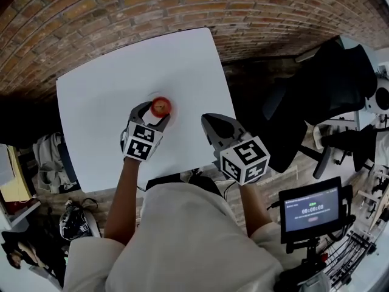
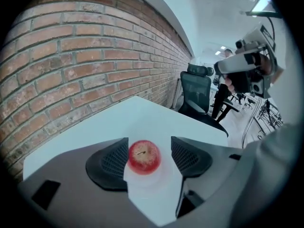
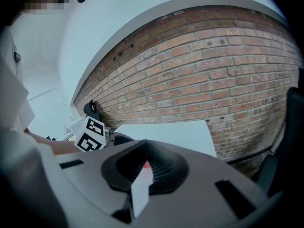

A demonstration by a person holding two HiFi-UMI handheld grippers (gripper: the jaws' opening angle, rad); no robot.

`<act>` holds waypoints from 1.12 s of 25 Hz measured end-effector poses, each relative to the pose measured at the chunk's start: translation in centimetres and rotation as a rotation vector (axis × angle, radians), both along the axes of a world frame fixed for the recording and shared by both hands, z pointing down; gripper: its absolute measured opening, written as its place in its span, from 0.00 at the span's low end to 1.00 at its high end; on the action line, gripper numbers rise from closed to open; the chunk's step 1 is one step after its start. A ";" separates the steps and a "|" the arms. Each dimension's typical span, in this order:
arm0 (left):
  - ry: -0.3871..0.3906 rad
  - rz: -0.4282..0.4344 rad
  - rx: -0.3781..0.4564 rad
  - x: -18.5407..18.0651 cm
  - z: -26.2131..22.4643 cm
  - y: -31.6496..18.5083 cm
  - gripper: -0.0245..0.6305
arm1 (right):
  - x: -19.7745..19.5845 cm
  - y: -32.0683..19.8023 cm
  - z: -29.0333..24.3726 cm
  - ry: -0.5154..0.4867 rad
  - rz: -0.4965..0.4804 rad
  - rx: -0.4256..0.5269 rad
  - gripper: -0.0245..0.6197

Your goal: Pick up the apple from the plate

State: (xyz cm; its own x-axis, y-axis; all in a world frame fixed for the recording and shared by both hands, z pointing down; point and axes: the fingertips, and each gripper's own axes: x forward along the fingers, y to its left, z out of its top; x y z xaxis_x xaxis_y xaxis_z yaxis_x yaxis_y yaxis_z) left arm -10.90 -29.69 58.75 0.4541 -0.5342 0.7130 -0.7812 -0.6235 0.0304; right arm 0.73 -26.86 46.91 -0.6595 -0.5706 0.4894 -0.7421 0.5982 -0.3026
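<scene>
A red apple [image 1: 161, 106] [image 2: 144, 156] sits stem-up on a small white plate [image 2: 153, 178] near the front middle of the white table [image 1: 103, 96]. My left gripper [image 1: 155, 113] [image 2: 149, 151] is open and angled down, with one jaw on each side of the apple. The left pad looks close against the fruit, while a gap shows at the right pad [image 2: 187, 156]. My right gripper [image 1: 209, 121] [image 3: 142, 167] hovers over the table's front right part, its jaws together and holding nothing. A sliver of the apple [image 3: 147, 165] shows past its tips.
A brick wall [image 1: 182, 5] runs behind the table. A black office chair [image 1: 310, 102] stands to the right. A screen on a stand [image 1: 313, 210] is at the front right. Bags [image 1: 51, 157] and a helmet [image 1: 76, 221] lie on the floor at left.
</scene>
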 end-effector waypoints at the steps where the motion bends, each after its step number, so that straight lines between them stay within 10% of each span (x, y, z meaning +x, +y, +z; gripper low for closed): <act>1: -0.003 0.003 -0.005 -0.2 0.6 -0.2 0.45 | -0.2 0.0 0.3 0.002 0.000 -0.008 0.04; 28: -0.128 0.153 -0.153 -0.1 7.6 -0.7 0.66 | -0.1 -1.4 3.7 0.032 0.021 -0.096 0.04</act>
